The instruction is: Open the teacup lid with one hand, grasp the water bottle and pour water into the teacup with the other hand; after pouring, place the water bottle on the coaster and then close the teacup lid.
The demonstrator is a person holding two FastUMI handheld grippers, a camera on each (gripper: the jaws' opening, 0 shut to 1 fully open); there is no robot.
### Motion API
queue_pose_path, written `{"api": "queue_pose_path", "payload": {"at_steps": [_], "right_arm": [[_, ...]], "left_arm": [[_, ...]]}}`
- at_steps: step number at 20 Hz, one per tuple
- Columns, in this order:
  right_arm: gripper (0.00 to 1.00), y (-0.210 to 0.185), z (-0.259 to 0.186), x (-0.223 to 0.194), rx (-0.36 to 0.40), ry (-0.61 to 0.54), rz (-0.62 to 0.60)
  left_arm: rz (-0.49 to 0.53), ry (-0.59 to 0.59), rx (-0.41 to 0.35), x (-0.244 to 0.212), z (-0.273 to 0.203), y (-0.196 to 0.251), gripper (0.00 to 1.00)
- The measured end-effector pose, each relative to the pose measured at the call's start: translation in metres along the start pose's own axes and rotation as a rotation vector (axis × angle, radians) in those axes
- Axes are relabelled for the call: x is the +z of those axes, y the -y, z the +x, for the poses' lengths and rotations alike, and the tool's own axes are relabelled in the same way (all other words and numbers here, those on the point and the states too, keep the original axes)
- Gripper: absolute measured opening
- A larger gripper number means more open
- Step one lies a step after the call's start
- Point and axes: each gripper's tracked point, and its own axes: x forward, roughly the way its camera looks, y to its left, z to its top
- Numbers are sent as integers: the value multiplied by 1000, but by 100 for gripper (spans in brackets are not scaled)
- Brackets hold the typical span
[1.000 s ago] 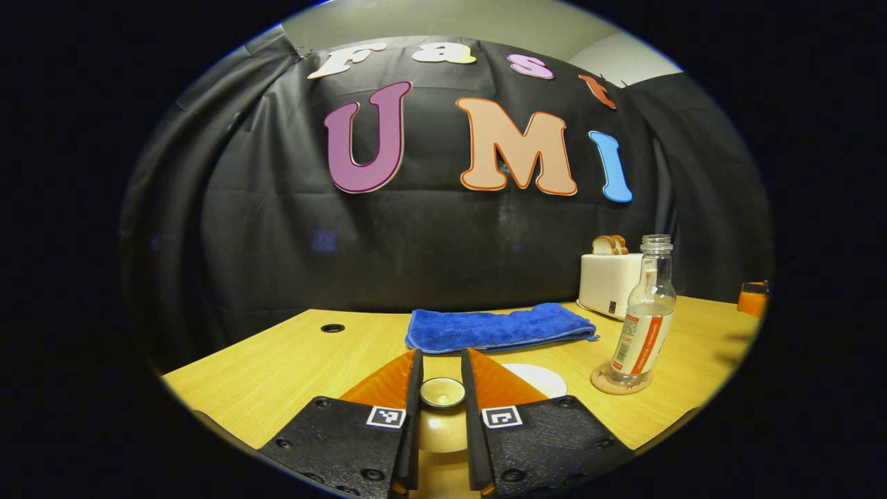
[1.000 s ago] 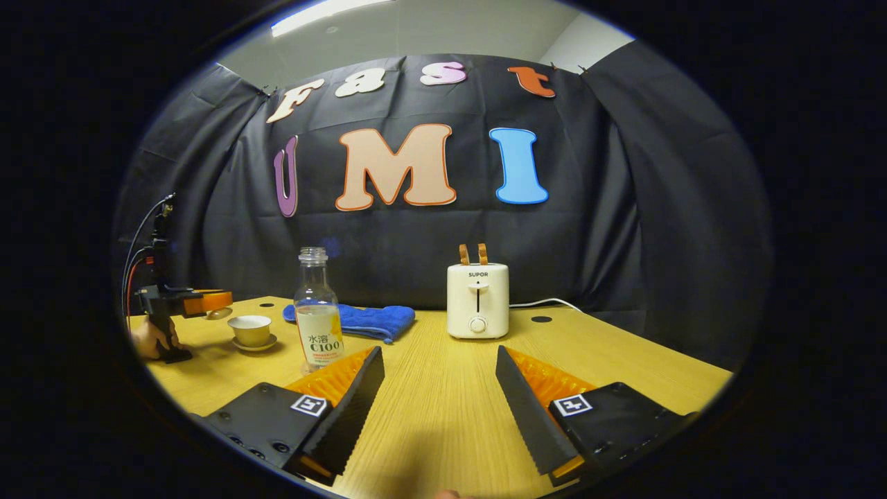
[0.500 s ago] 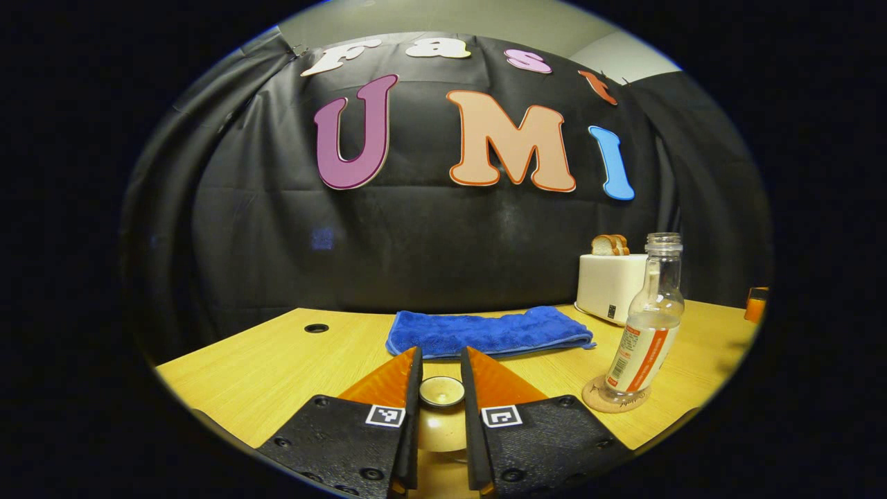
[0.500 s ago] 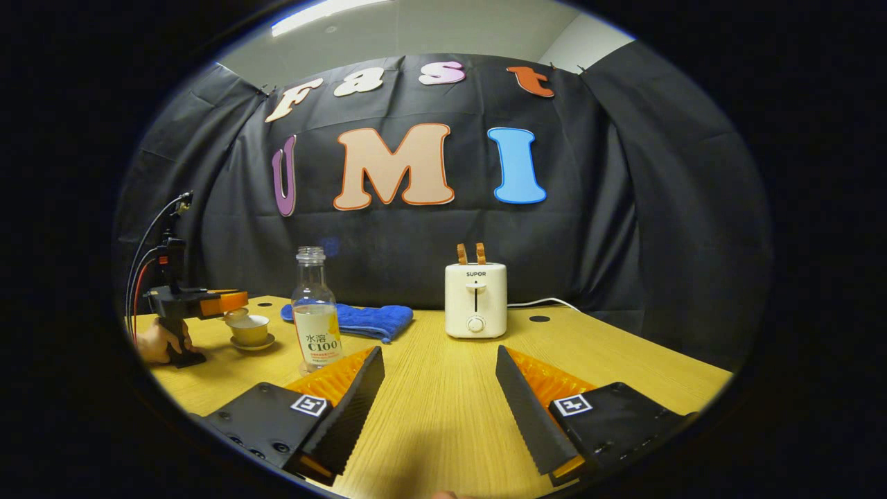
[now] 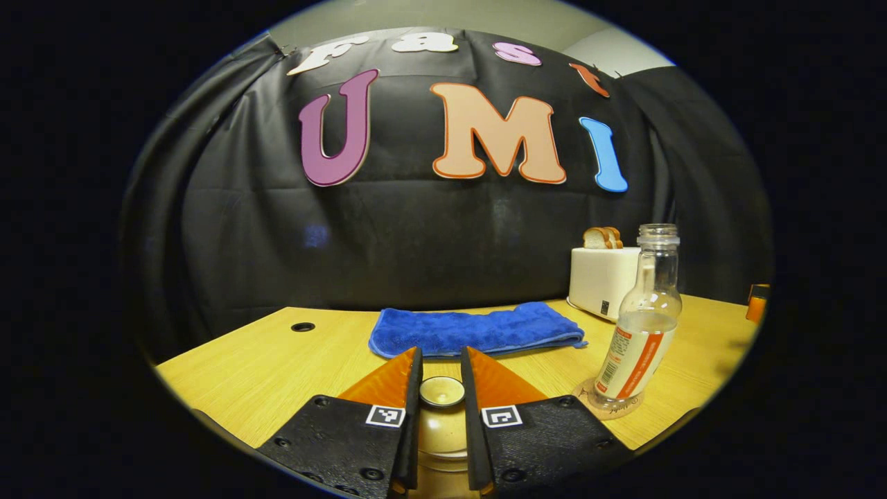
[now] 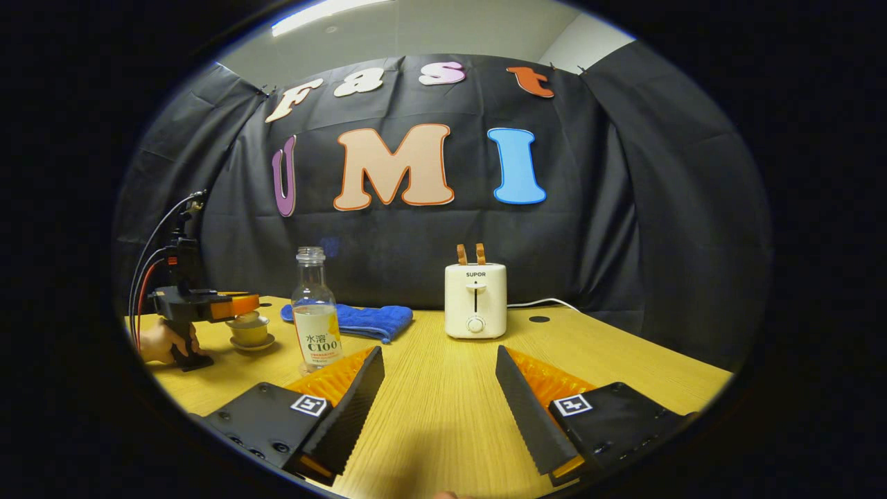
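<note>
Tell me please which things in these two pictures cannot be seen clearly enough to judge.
- Teacup: in the right gripper view the left gripper covers its top, so whether the lid is seated cannot be told. In the left gripper view that gripper's fingers hide the cup's sides.
- Coaster: in the right gripper view the right gripper hides the water bottle's base.
- Water level in the cup: hidden by the lid.

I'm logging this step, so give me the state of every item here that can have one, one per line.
Left gripper: shut on the teacup lid, over the teacup.
Right gripper: open, holding nothing.
Water bottle: uncapped, upright, partly filled, on the coaster.
Toaster: two bread slices raised.
Blue towel: folded, flat.
</note>
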Motion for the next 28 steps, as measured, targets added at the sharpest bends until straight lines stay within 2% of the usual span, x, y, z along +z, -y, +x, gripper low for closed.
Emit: {"api": "queue_pose_path", "payload": {"at_steps": [7, 14, 16, 19, 21, 22, 25, 27, 28], "right_arm": [[100, -1, -1, -1, 9, -1, 0], [100, -1, -1, 0, 9, -1, 1], [100, -1, -1, -1, 9, -1, 0], [99, -1, -1, -1, 9, -1, 0], [100, -1, -1, -1, 9, -1, 0], [100, -1, -1, -1, 9, 0, 0], [100, -1, -1, -1, 9, 0, 0], [99, -1, -1, -1, 9, 0, 0], [99, 0, -1, -1, 6, -1, -1]], "left_arm": [[41, -64, -32, -9, 2, 9, 26], [53, -85, -19, -11, 2, 8, 25], [44, -78, -28, -10, 2, 9, 30], [33, -65, -26, -9, 0, 8, 48], [22, -51, -25, -7, -2, 7, 66], [12, -42, -15, -6, -2, 4, 67], [-13, 39, 78, 7, -13, -14, 99], [-33, 34, 112, 2, -20, -17, 92], [-34, 32, 137, 1, -26, -21, 98]]}}
